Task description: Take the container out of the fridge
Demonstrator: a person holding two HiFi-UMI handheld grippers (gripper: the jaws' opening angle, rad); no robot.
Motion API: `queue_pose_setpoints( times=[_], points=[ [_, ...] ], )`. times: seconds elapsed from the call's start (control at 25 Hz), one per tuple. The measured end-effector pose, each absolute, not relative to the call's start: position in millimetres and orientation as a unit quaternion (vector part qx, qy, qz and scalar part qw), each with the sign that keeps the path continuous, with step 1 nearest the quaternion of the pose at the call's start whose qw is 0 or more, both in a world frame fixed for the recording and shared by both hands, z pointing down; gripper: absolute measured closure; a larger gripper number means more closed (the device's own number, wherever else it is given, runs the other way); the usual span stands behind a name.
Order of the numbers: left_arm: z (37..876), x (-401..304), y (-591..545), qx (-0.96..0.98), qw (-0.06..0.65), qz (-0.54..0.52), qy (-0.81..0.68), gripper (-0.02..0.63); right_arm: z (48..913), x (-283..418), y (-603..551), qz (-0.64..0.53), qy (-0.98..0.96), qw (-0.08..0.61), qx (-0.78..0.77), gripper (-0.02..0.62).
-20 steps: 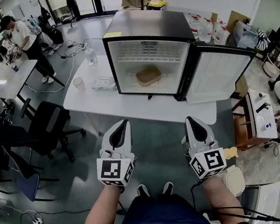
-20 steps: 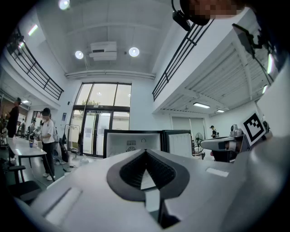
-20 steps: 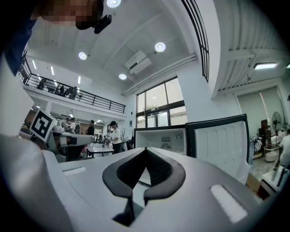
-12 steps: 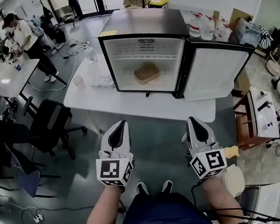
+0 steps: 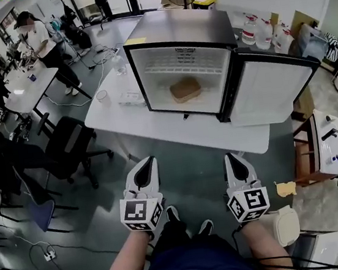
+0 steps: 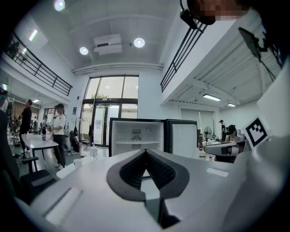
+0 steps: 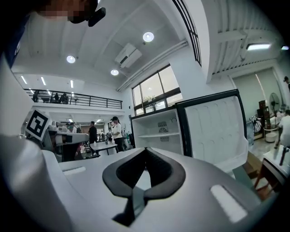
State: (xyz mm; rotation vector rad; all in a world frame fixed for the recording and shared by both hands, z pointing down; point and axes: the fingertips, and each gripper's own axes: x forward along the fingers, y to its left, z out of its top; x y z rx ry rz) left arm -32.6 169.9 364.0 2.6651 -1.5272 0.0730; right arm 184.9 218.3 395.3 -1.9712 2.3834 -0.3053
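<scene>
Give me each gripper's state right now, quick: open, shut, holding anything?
Left gripper: shut, holding nothing.
Right gripper: shut, holding nothing.

The fridge (image 5: 177,30) mouth stands unblocked, its door (image 5: 271,90) swung wide to the right; open floor (image 5: 188,166) lies before the bench (image 5: 156,128); a shelf (image 5: 179,68) caps the room above the container (image 5: 186,89) inside.

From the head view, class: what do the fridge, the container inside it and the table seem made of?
Fridge: grey top with dull sheen, likely metal; white moulded lining, likely plastic.
Container: brown, matte; material too small to tell.
Table: smooth white top, probably laminate.
</scene>
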Motion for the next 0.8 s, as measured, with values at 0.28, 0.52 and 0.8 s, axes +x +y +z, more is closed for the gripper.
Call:
queue_pose_setpoints(
  times=[0.28,0.52,0.8],
  points=[
    [382,-33,120,0.878,0.058,0.023,-0.475,0.604,414,187,183,-0.114,0.744,-0.011,-0.658,0.589],
    [388,-34,66,0.896,0.072,0.013,-0.438,0.604,411,177,142,-0.108,0.724,-0.022,-0.681,0.589],
    [406,-44,17,0.908,0.097,0.009,-0.408,0.604,416,161,106,-0.109,0.697,-0.038,-0.708,0.589]
  ],
)
